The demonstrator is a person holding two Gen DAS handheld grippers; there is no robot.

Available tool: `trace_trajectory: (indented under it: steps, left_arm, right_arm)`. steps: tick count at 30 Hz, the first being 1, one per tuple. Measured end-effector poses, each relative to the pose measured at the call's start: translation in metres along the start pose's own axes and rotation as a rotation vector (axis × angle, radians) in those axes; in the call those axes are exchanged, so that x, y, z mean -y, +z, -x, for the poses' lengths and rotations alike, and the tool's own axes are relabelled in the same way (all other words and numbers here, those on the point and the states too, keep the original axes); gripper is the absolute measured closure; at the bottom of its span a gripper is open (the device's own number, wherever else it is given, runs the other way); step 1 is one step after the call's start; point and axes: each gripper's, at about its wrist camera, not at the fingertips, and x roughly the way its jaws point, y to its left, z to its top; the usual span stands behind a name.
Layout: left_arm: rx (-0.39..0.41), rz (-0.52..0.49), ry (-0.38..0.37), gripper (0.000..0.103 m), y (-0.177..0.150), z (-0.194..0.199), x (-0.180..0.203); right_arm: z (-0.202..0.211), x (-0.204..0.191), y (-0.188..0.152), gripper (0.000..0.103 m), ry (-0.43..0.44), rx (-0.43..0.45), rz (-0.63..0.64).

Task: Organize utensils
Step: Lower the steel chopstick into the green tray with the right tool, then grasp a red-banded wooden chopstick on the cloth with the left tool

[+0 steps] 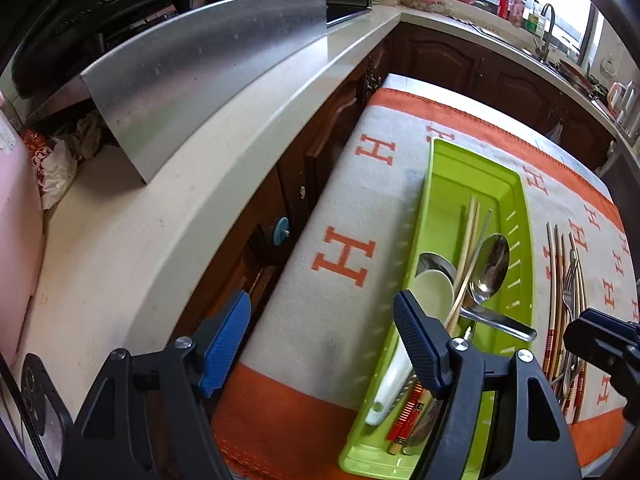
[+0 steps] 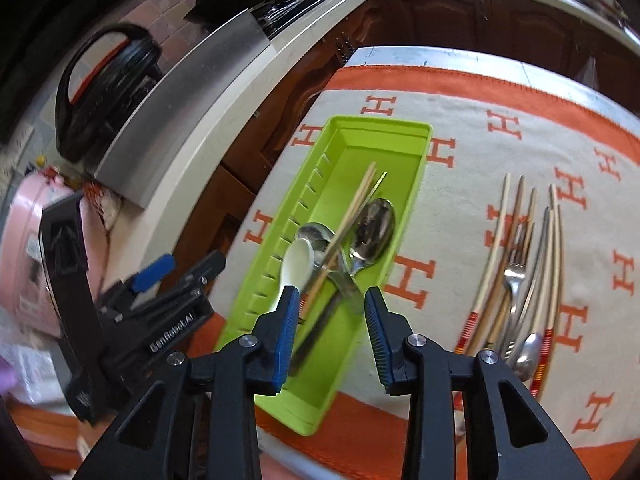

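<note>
Your left tool point(image 1: 322, 338) hangs with its blue pads spread wide and nothing between them, over the left edge of the cloth-covered tabletop point(image 1: 304, 304), just left of the green tray point(image 1: 516, 184). Your right tool point(image 2: 331, 330) is also released, its pads apart and empty, poised above the near half of the green tray point(image 2: 416, 160).

The tray lies lengthwise on the orange-and-white cloth point(image 2: 460, 128). Inside it a white ceramic spoon point(image 2: 298, 264) rests along the slotted wall, its bowl touching a steel spoon point(image 2: 318, 236) beside it. A second, larger steel spoon point(image 2: 374, 226) lies toward the opposite wall. A pair of pale chopsticks point(image 2: 358, 200) crosses diagonally over the spoon handles, tips pointing to the far end. In the left wrist view, red patterned chopstick ends point(image 1: 406, 416) show at the near end of the tray, partly hidden by your tool's finger.

Well apart from the tray, on the cloth to its right, the loose utensils lie in a bundle: several chopsticks with red-striped ends point(image 2: 500, 240), a fork point(image 2: 514, 276) on top of them, and what looks like a small spoon point(image 2: 528, 350) at the near end, though it is partly hidden behind your tool's arm.
</note>
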Motion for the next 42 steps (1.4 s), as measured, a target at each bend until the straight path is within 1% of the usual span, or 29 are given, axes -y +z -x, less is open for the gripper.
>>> trace_trajectory:
  steps: [2, 6, 10, 14, 17, 22, 26, 31, 34, 39, 42]
  left_arm:
    - [-0.009, -0.012, -0.001, 0.030, -0.002, -0.002, 0.005]
    - [-0.010, -0.041, -0.001, 0.028, -0.006, 0.000, 0.014]
    - [-0.001, -0.074, 0.003, 0.024, -0.010, 0.006, 0.024]
    - [0.004, -0.111, -0.002, 0.024, -0.013, 0.013, 0.036]
    - [0.011, -0.138, -0.012, 0.024, -0.013, 0.020, 0.046]
    - [0.035, -0.189, -0.019, 0.023, -0.014, 0.035, 0.066]
    - [0.052, -0.228, -0.031, 0.023, -0.014, 0.049, 0.086]
    - [0.075, -0.298, -0.053, 0.019, -0.016, 0.064, 0.120]
    - [0.080, -0.343, -0.057, 0.018, -0.017, 0.065, 0.139]
    - [0.066, -0.384, -0.075, 0.018, -0.020, 0.066, 0.165]
    - [0.045, -0.398, -0.107, 0.018, -0.020, 0.065, 0.178]
  right_arm:
    - [0.000, 0.006, -0.007, 0.068, -0.030, -0.007, 0.025]
    - [0.004, 0.025, -0.023, 0.068, -0.057, -0.008, 0.037]
    - [0.010, 0.046, -0.033, 0.068, -0.083, -0.004, 0.019]
    - [0.019, 0.069, -0.046, 0.069, -0.140, 0.014, 0.000]
    - [0.025, 0.084, -0.057, 0.069, -0.158, 0.014, -0.021]
    - [0.032, 0.110, -0.075, 0.069, -0.158, 0.017, -0.072]
    - [0.035, 0.128, -0.082, 0.069, -0.147, 0.025, -0.114]
    - [0.044, 0.139, -0.085, 0.068, -0.144, 0.053, -0.121]
    - [0.047, 0.145, -0.086, 0.068, -0.133, 0.060, -0.129]
    - [0.052, 0.155, -0.088, 0.068, -0.124, 0.079, -0.143]
    - [0.052, 0.162, -0.088, 0.068, -0.118, 0.083, -0.158]
